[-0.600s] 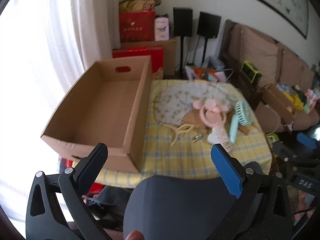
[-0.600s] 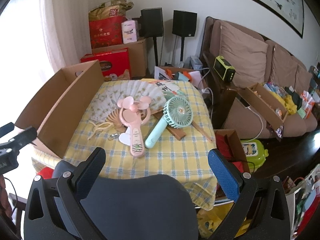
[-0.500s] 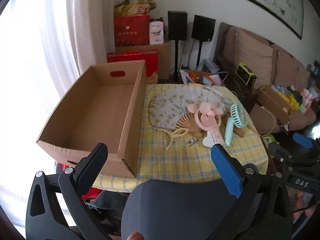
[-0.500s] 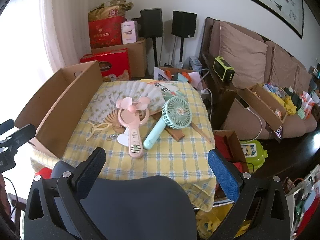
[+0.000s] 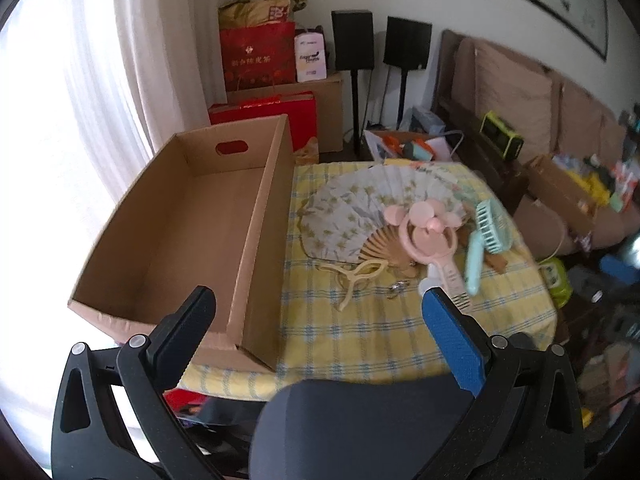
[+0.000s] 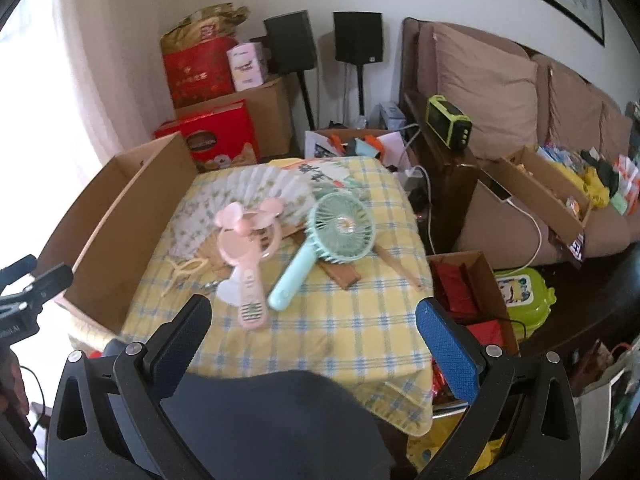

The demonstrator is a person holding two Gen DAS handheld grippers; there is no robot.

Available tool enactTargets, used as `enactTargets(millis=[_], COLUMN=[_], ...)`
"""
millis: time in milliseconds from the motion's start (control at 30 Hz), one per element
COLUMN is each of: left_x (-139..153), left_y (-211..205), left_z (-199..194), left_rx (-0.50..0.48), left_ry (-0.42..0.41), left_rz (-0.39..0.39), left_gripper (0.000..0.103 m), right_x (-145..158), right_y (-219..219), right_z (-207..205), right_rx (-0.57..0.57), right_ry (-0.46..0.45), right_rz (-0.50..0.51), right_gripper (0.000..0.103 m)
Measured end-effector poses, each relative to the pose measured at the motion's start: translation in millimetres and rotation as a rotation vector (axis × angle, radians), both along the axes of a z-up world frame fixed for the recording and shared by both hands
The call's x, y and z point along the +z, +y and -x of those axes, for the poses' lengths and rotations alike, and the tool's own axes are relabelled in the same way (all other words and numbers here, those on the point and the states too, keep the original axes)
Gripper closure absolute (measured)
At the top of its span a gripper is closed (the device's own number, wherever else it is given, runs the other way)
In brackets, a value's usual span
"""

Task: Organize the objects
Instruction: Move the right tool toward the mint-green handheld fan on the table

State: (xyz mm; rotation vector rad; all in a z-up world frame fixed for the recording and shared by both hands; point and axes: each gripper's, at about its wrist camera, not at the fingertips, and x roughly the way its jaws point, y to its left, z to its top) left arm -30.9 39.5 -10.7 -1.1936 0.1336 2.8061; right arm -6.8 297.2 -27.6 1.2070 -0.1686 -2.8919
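Observation:
An empty cardboard box (image 5: 192, 236) stands on the left side of a table with a yellow checked cloth (image 5: 360, 332). Beside it lie a folding paper fan (image 5: 360, 208), a pink handheld fan (image 6: 248, 256), a mint handheld fan (image 6: 324, 240), a cream hair claw (image 5: 354, 276) and a small metal clip (image 5: 398, 287). My left gripper (image 5: 316, 320) is open and empty, above the table's near edge. My right gripper (image 6: 312, 328) is open and empty, short of the fans.
Red gift boxes (image 5: 260, 56) and two black speakers (image 5: 352, 40) stand behind the table. A brown sofa (image 6: 500, 80) with a box of clutter (image 6: 552, 196) is at the right. A green box (image 6: 524, 296) and open cartons sit on the floor.
Both grippers have moved closer to the table, so the box and fans look larger. Both stay open and empty.

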Motion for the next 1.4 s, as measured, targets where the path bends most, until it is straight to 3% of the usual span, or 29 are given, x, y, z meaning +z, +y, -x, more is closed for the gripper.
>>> enactTargets(millis=[100,300,400,600,833,1000,1167,1400], left_x=[-7.4,-22.2,-28.5,-42.3,-67.7,-73.9,-79.2,-84.1], left_y=[7.4,18.1,21.3,32.1,55.1,72.6,100.4,142.8], left_z=[9.3,30.4,40.2,53.7,73.9,79.4,81.2,80.2], left_rx=[-0.026,-0.079,-0.084,-0.114,-0.143,-0.182,-0.251,-0.338], left_ry=[-0.04,-0.117,-0.138,-0.153,-0.224,-0.215,-0.203,-0.159], left_rz=[0.006,-0.093,-0.123,-0.137,-0.149,-0.165,-0.112,-0.042], left_gripper=[0.0,0.001,0.009,0.008,0.008,0.008,0.008,0.008], right_x=[-3.7,-12.2,-20.4,-35.0,-48.6,-63.8,-80.7,-89.6], right_y=[19.5,53.3,61.6,64.1,49.3,54.8,63.4,66.2], right_z=[5.6,16.3,24.1,54.7,92.7,120.1,146.1,162.3], right_rx=[-0.033,-0.071,-0.064,-0.037,-0.009,-0.026,-0.044,-0.055], right_ry=[-0.011,-0.028,-0.047,-0.089,-0.124,-0.161,-0.219,-0.222], right_rz=[0.003,0.05,0.106,0.169,0.16,0.203,0.237,0.246], right_gripper=[0.0,0.0,0.002,0.002,0.002,0.002,0.002,0.001])
